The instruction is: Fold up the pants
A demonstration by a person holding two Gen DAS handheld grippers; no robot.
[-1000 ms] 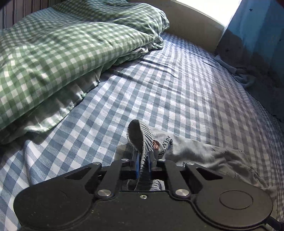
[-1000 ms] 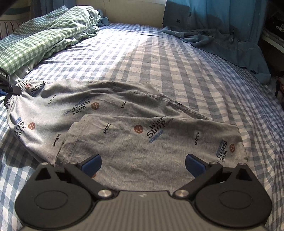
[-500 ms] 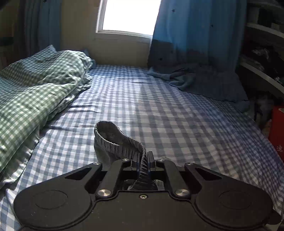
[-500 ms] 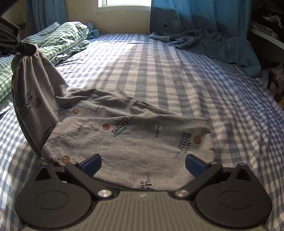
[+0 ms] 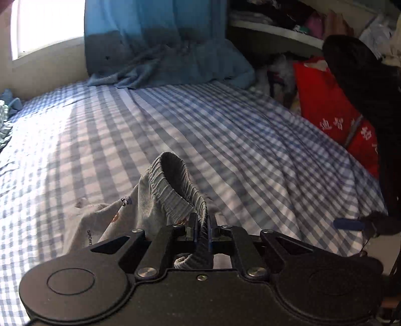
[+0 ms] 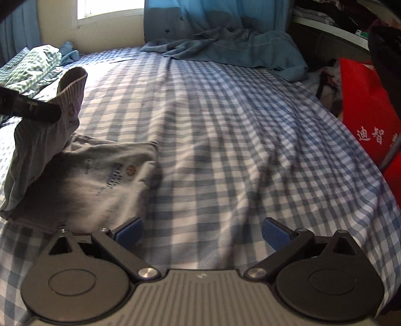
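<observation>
The bed (image 6: 225, 125) is the biggest thing here, and its blue and white checked sheet fills most of both views. A second ago the gray pants (image 6: 95, 175) lay spread out long across the sheet. Now they cover a much smaller patch at the left side of the bed, and one end is lifted up off the sheet.

The left gripper (image 5: 202, 225) was low by the green pillow before. Now it is up and turned toward the other side of the bed, and its view shows the curtain and shelf. It is pinched tight on the stretchy waistband (image 5: 175, 185) of the pants, just as it was a second ago. The waistband loops up in front of its fingers, and the rest of the pants hangs down to the bed.

The right gripper (image 6: 201, 232) has its blue pads (image 6: 130, 229) spread wide with nothing between them. Before, it was over the middle of the pants. Now it is over bare sheet, with the pants just beside its left finger.

A blue curtain (image 6: 213, 17) hangs at the far end of the bed, next to a bright window (image 5: 47, 25). A blue cloth (image 6: 238, 47) lies crumpled on the bed under the curtain. A green checked pillow (image 6: 30, 65) sits at the far left of the bed. A red bag (image 6: 368, 110) with white writing stands off the right side of the bed, below a messy shelf (image 5: 275, 32).
</observation>
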